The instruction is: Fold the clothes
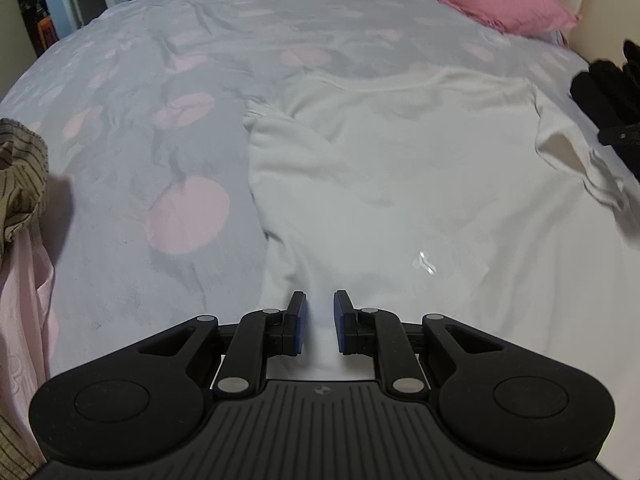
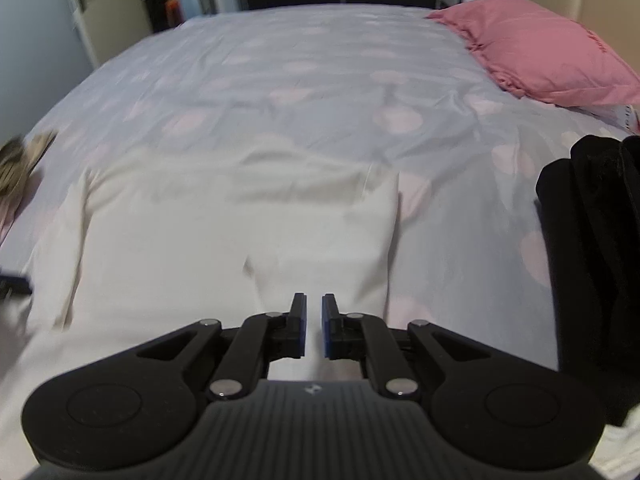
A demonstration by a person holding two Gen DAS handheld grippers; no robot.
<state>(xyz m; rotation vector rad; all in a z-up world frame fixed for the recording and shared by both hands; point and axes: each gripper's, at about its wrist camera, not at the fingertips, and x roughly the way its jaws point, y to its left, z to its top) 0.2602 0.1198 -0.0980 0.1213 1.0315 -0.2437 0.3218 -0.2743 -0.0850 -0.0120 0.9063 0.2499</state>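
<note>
A white garment [image 1: 400, 184] lies spread flat on the bed, with its left edge folded inward and a rumpled sleeve [image 1: 600, 176] at its right side. My left gripper [image 1: 319, 298] hovers low over the garment's near part, jaws apart, and only cloth shows in the gap. In the right wrist view the same white garment [image 2: 224, 232] fills the foreground, with a folded flap [image 2: 328, 268] just ahead of my right gripper [image 2: 314, 300]. Its jaws stand a narrow gap apart with nothing clamped between them. The right gripper's black body [image 1: 608, 92] shows at the left wrist view's right edge.
The bedsheet [image 1: 168, 80] is pale grey with pink dots. A pink pillow [image 2: 552, 48] lies far right. A striped brown garment [image 1: 20, 176] and a pink cloth [image 1: 24, 280] sit at the left edge. A black garment [image 2: 592, 260] is piled at the right.
</note>
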